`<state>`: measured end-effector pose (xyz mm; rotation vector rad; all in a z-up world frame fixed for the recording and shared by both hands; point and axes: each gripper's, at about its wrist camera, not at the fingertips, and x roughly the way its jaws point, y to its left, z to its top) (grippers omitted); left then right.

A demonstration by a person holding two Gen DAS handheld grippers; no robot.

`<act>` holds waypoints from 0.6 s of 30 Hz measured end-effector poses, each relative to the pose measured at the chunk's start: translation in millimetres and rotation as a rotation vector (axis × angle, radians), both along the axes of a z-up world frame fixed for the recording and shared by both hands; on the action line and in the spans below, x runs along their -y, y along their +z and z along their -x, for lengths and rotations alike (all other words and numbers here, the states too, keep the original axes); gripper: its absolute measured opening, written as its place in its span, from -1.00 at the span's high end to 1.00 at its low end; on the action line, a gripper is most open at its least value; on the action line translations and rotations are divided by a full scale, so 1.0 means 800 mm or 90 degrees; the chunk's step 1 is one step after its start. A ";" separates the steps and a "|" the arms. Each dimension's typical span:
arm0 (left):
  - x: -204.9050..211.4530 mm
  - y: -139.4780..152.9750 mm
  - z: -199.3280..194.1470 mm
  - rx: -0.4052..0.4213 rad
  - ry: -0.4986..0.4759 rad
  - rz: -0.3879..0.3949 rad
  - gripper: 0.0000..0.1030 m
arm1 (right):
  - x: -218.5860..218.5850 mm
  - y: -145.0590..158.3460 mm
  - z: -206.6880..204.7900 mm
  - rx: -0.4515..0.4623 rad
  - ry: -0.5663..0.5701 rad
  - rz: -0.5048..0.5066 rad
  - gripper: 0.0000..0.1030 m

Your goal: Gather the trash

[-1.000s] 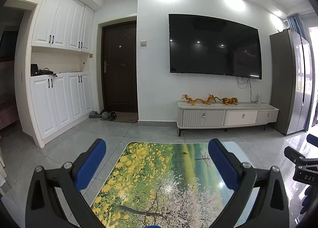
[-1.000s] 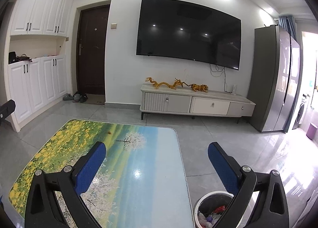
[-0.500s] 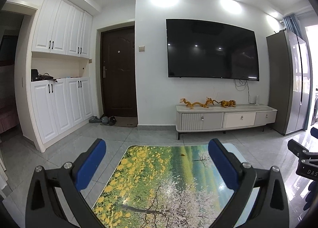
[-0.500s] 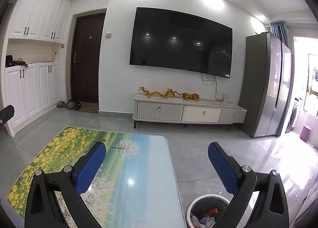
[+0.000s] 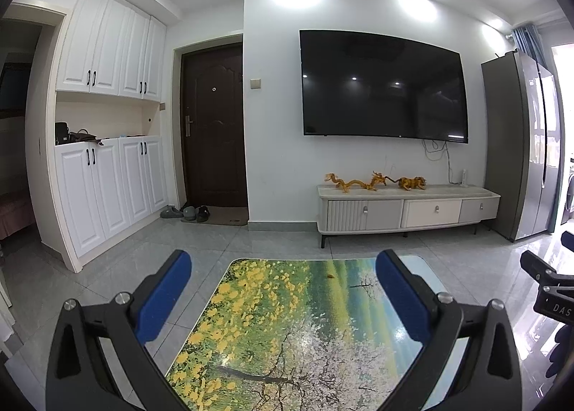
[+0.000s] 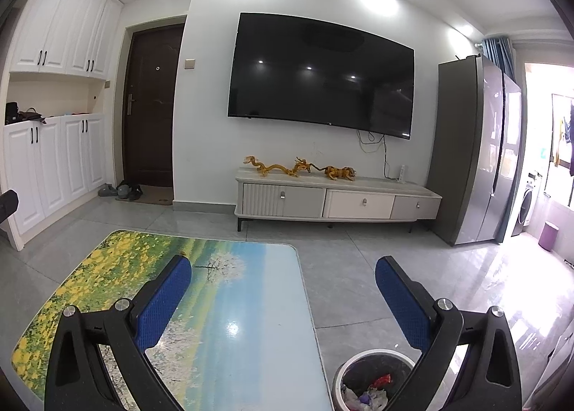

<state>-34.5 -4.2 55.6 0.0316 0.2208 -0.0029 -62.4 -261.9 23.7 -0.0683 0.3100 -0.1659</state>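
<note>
My left gripper (image 5: 283, 294) is open, its blue pads wide apart and nothing between them, held above a low table (image 5: 287, 321) printed with a landscape of yellow flowers and white blossom. My right gripper (image 6: 283, 294) is open and empty too, over the blue right part of the same table (image 6: 251, 303). A small brown scrap (image 5: 330, 276) lies near the table's far edge, also seen as a scrap (image 6: 183, 252) in the right wrist view. A round white bin (image 6: 373, 382) lined in black stands on the floor right of the table, holding crumpled wrappers.
A white TV cabinet (image 6: 337, 201) with golden figurines stands against the far wall under a large TV (image 6: 321, 75). A grey fridge (image 6: 477, 170) is at the right, white cupboards (image 5: 107, 174) and a dark door (image 5: 213, 124) at the left. Grey tiled floor surrounds the table.
Both cameras have tilted upward and pulled back slightly, so the room sits lower in view. Both grippers have stayed open and empty.
</note>
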 end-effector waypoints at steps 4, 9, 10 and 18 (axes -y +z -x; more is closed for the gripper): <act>0.003 -0.003 -0.005 -0.005 -0.002 -0.004 -1.00 | 0.001 -0.003 -0.002 -0.002 -0.006 0.004 -1.00; 0.005 -0.003 -0.008 -0.007 -0.003 -0.006 -1.00 | 0.002 -0.003 -0.004 0.000 -0.010 0.007 -1.00; 0.005 -0.003 -0.009 -0.007 -0.004 -0.008 -1.00 | 0.002 -0.003 -0.004 0.000 -0.011 0.008 -1.00; 0.011 -0.006 -0.014 -0.011 -0.010 -0.021 -1.00 | 0.007 -0.005 -0.005 -0.003 -0.016 0.003 -1.00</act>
